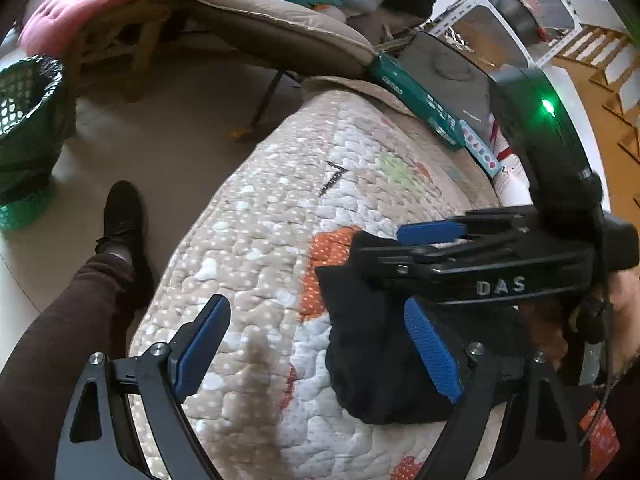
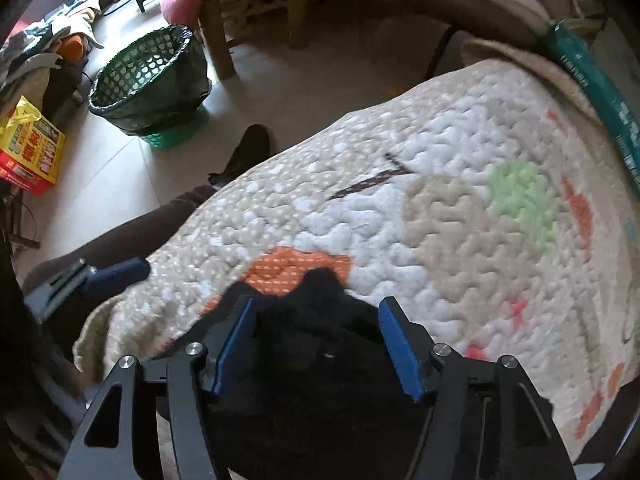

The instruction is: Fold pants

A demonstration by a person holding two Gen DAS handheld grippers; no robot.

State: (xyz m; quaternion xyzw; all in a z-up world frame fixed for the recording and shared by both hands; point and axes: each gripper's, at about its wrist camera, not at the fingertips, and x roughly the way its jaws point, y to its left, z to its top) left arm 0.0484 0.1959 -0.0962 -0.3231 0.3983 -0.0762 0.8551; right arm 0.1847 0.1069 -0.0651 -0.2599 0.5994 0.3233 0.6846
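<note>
Quilted patterned cover (image 2: 420, 208) over a low surface, tiled floor & green basket (image 2: 148, 80) behind. Black pants (image 1: 372, 364) lie bunched on the cover's near part. Right gripper (image 2: 316, 344) points down over them, jaws apart w/ fabric between, not pinched. Left gripper (image 1: 320, 356) spread wide, holding nothing, just beside the pants.

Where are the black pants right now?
The black pants lie bunched on the quilted blanket, over its orange patch, directly beneath the open right gripper. In the left wrist view they sit lower right, beside the left gripper.
</note>
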